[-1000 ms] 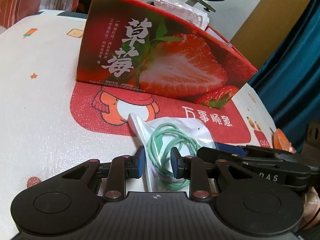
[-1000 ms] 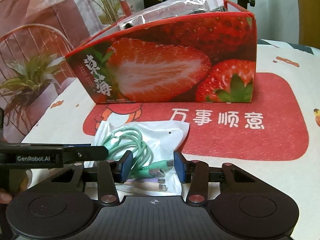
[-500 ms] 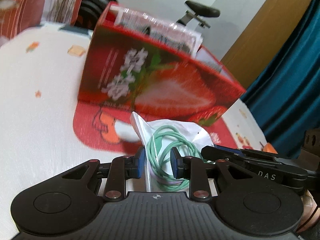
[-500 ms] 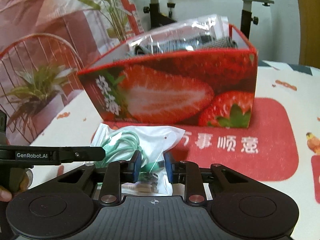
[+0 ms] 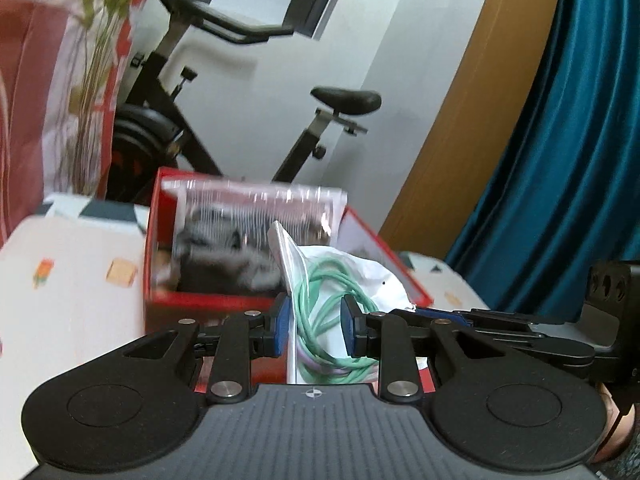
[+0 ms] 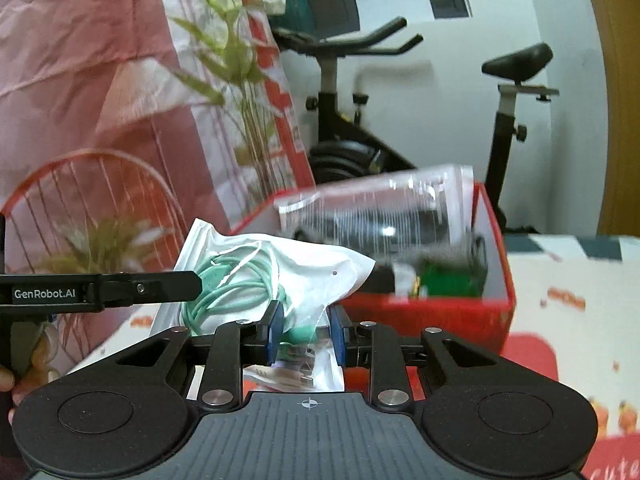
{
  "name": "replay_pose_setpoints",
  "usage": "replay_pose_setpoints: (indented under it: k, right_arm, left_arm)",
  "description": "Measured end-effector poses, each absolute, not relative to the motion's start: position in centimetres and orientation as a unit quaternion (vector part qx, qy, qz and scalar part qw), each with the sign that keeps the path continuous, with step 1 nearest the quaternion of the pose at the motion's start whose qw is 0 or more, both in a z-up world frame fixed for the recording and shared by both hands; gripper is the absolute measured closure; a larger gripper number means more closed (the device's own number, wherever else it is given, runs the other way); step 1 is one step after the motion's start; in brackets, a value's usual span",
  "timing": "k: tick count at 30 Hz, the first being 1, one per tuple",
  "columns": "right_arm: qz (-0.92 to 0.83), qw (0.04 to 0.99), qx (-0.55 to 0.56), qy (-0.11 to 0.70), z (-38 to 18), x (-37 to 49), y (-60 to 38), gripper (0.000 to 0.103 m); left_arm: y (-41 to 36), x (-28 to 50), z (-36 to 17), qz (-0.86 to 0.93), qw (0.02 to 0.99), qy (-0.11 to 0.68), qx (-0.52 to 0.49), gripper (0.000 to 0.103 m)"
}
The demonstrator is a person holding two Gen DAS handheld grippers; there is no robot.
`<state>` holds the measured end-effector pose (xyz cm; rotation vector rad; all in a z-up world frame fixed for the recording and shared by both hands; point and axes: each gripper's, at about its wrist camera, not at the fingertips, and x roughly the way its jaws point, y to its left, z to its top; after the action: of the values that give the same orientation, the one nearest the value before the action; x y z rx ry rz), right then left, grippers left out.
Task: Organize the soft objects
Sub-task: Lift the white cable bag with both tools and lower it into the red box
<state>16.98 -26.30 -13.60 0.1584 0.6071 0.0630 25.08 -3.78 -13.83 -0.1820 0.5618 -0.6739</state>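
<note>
A clear plastic bag with a coiled green cable [image 5: 320, 300] hangs in the air between both grippers. My left gripper [image 5: 314, 326] is shut on one side of it. My right gripper [image 6: 306, 332] is shut on the other side of the bag [image 6: 280, 276]. The red strawberry box [image 5: 168, 304] stands open just beyond, and it also shows in the right wrist view [image 6: 496, 308]. A clear bag of dark items [image 6: 392, 216] sticks up inside the box. The held bag is level with the box's rim, on its near side.
The box stands on a white printed cloth with a red mat [image 6: 532, 352]. An exercise bike [image 5: 192, 120] stands behind the table. A teal curtain [image 5: 560, 160] hangs at the right, a patterned pink cloth [image 6: 100, 80] at the left.
Both grippers have lifted the cable bag off the mat, up to the box's rim. The right gripper closed on it during the lift.
</note>
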Motion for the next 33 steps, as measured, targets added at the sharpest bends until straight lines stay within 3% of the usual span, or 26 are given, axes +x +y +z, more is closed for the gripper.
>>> replay_pose_setpoints:
  k: [11,33]
  right_arm:
    - [0.02,0.958,0.034,0.285,-11.6,25.4,-28.0,0.079]
    - [-0.033,0.911,0.018,0.411,-19.3,31.9,-30.0,0.079]
  left_arm:
    - [-6.5,32.6,-12.2,-0.315,0.915,0.246,-0.059,0.075]
    - [-9.7,39.3,-18.9,-0.278,0.871,0.406,-0.002,0.075]
